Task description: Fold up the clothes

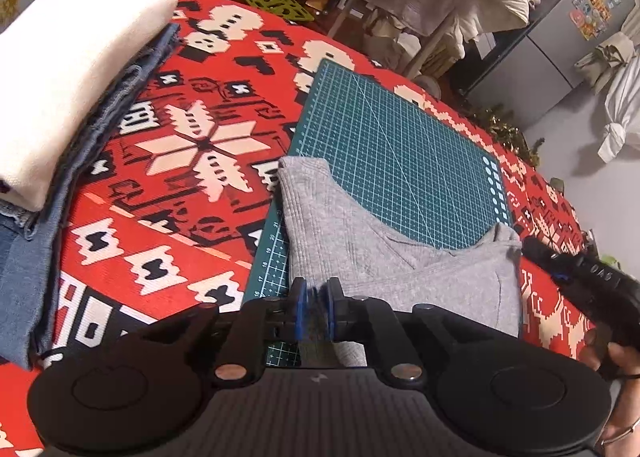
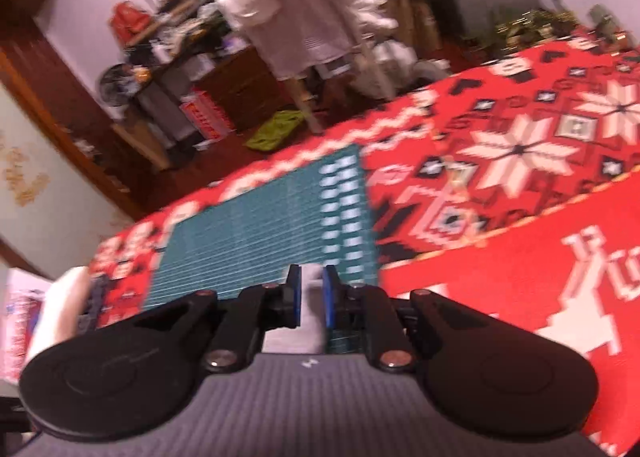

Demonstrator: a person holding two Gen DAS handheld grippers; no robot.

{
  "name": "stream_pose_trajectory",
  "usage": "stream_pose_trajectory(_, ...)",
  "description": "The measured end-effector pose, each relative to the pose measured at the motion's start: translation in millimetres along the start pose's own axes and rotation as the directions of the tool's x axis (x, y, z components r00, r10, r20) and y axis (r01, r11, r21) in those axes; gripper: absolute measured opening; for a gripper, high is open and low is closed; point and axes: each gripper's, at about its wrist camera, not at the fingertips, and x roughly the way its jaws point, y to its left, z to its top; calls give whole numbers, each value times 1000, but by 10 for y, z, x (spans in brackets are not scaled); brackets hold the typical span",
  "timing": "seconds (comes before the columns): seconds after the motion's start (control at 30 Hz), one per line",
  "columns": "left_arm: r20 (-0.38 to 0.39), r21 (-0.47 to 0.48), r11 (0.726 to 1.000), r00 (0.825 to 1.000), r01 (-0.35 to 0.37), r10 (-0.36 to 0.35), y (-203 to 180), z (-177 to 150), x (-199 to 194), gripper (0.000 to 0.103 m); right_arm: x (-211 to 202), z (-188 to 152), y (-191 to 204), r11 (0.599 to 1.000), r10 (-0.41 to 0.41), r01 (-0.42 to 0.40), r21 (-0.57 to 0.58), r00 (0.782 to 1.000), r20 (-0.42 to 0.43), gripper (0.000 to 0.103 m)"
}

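Both grippers [image 1: 316, 299] [image 2: 310, 297] — on grey garment [image 1: 400, 257]

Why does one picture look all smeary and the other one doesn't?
The right wrist view is streaked with motion blur: the grid on the green cutting mat smears into lines. The left wrist view is sharp, with crisp grid lines and the grey garment clear. Both bend at the edges, because the lenses are fisheye.

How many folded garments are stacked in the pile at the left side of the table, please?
2 visible: a cream knit garment on top and a blue denim garment beneath it, on the red patterned tablecloth. More layers may be hidden inside the stack.
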Motion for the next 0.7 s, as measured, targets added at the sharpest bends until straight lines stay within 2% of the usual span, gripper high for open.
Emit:
stream_pose_trajectory(0.17, 57, 0, 1000, 998, 29, -29, -34, 8, -140, 14, 225, -131, 74, 999, -23, 20, -47, 998, -63, 10)
stream_pose_trajectory(0.27, 102, 46, 997, 992, 68, -73, -130, -6, -214, 14, 251, -162, 5, 1000, 1, -2, -14, 999, -42, 7)
stream_pose_trajectory(0.33, 107, 91, 991, 989, 96, -106, -221, -31, -213, 14, 228, -137, -24, 1000, 7, -6, 12, 999, -33, 10)
stream_pose_trajectory(0.43, 65, 110, 984, 987, 138, -145, -291, -67, -95, 14, 168, -93, -16, 1000, 12, -12, 21, 1000, -25, 11)
stream_pose_trajectory(0.53, 23, 127, 977, 984, 173, -177, -354, -103, 22, 14, 140, -74, 67, 999, 42, -42, -1, 998, -55, 9)
stream_pose_trajectory(0.63, -6, 137, 979, 988, 153, -153, -348, -136, 133, 14, 217, -137, 195, 997, 57, -61, -48, 994, -94, 9)
stream_pose_trajectory(0.7, -22, 145, 979, 990, 140, -139, -346, -157, 195, 13, 300, -214, 272, 994, 14, -25, -108, 994, -105, 9)
